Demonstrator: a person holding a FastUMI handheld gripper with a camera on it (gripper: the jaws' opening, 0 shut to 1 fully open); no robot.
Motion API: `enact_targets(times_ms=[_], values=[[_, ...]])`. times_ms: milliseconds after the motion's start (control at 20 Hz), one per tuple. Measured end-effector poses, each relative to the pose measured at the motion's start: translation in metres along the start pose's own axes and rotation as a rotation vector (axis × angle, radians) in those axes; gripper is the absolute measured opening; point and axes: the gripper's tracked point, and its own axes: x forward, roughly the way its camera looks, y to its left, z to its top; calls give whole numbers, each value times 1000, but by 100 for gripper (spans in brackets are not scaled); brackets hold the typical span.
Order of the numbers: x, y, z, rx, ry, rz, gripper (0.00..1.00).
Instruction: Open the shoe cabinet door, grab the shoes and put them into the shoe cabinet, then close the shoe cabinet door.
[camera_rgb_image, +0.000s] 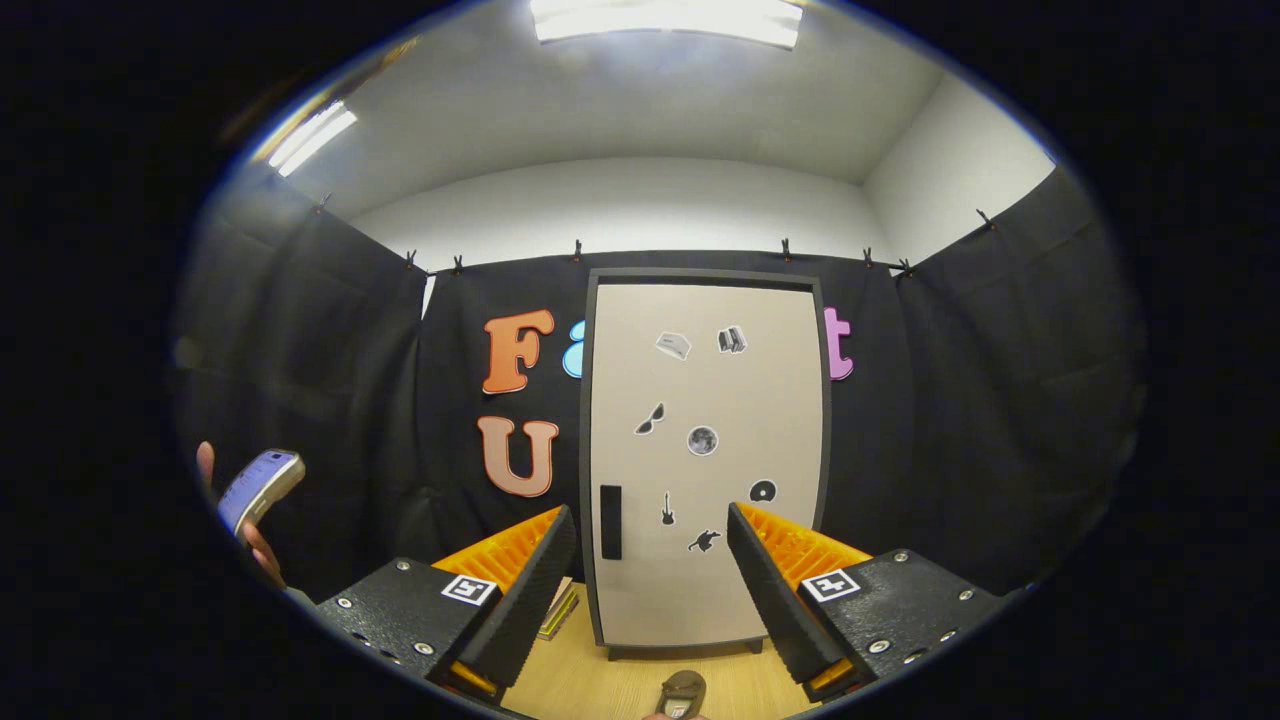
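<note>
Facing shut, sticker-dotted cabinet door (705, 460); gripper (651, 545) spread

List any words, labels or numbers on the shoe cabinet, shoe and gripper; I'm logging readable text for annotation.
Shoe cabinet door: picture stickers alone, no words.
Gripper, open and aimed at the door: square pattern markers, no letters.
Shoe on the floor before the cabinet: too small to tell.
</note>
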Motion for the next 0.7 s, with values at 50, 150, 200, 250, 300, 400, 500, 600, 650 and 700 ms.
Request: enact_targets(times_ms=[50, 150, 200, 250, 300, 400, 500, 600, 650, 700], values=[[1, 0, -2, -1, 1, 1, 95], [3, 2, -8, -1, 14, 7, 95], [4, 2, -12, -1, 21, 10, 95], [5, 3, -13, -2, 21, 12, 95], [6, 2, -14, -5, 11, 9, 95], [11, 2, -18, -20, 15, -2, 95], [16, 2, -22, -18, 23, -6, 95], [23, 3, -24, 1, 25, -17, 95], [27, 4, -27, 11, 32, -25, 95], [31, 6, -30, 16, 41, -31, 95]])
